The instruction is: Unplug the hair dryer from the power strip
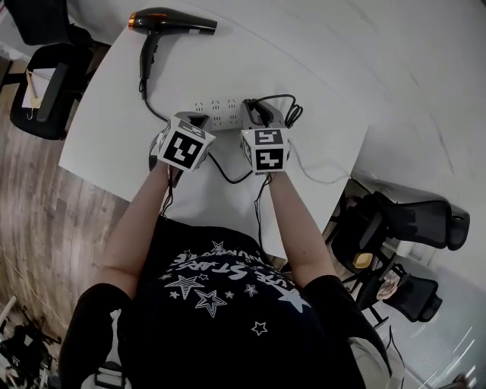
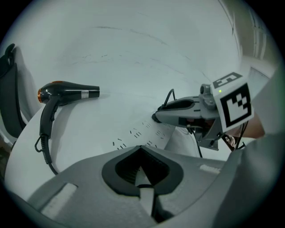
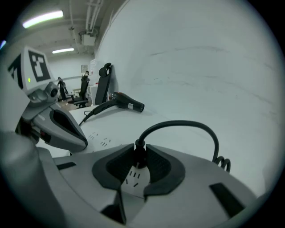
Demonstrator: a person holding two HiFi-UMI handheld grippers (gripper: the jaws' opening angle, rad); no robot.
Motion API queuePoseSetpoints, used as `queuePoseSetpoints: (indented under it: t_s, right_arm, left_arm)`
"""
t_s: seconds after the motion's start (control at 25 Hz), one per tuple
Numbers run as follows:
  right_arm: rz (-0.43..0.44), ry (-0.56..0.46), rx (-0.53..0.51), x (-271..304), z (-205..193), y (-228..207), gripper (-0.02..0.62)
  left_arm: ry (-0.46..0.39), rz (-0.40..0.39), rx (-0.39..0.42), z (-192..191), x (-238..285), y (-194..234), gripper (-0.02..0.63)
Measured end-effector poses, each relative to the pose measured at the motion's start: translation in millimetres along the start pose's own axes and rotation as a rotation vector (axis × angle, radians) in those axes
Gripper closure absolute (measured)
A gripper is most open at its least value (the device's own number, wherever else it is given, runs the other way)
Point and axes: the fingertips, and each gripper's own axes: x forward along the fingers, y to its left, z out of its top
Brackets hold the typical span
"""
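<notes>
A black hair dryer [image 1: 171, 21] [image 2: 67, 93] [image 3: 124, 102] lies at the far left of the white table [image 1: 319, 68]. Its cord [image 1: 149, 102] runs back to a white power strip [image 1: 220, 114] [image 2: 142, 133] [image 3: 132, 179]. The black plug [image 3: 139, 156] stands in the strip's right end. My right gripper [image 1: 257, 114] [image 3: 140, 153] is shut on it, one pad on each side. From the plug the cord [image 3: 187, 125] arcs up and to the right. My left gripper [image 1: 199, 120] [image 2: 141, 149] sits over the strip's left end, tips together, with nothing held between them.
Black office chairs stand on the floor left of the table [image 1: 45, 83] and to the right [image 1: 410, 224]. The table's near edge [image 1: 228, 220] is close to the person's body. A coil of cord [image 1: 291, 114] lies right of the strip.
</notes>
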Motion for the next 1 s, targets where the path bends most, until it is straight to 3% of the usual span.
queuePoseSetpoints:
  t_s: [0.12,0.32,0.44,0.56,0.68,0.8,0.88,1.0]
  right_arm:
    - [0.046,-0.011,0.068,0,0,-3,0.505]
    - [-0.023,0.006,-0.059,-2,0,0,0.505]
    - [-0.042,0.062,-0.113,0,0,2,0.505]
    - [0.004,0.071,0.009,1,0,0,0.506]
    - [0.092,0.048,0.229,-1,-3,-6,0.503]
    - [0.125,0.029,0.341,-1,-4,-9,0.502]
    - [0.107,0.026,0.31,-2,-3,-9,0.503]
    - [0.026,0.038,0.091,-4,1,-4,0.509]
  left_arm:
    - [-0.015,-0.005,0.007,1,0,0,0.598]
    - [-0.017,-0.031,-0.035,-2,-1,-1,0.598]
    - [0.004,-0.006,0.004,-1,-2,-2,0.598]
    - [0.014,0.021,0.032,-1,-2,-2,0.598]
    - [-0.002,0.006,-0.011,-2,-2,-1,0.598]
    - [-0.013,0.006,-0.013,-3,-3,-2,0.598]
    - [-0.015,0.014,0.003,-1,-3,-2,0.598]
    - [-0.002,0.009,0.013,0,-2,-1,0.598]
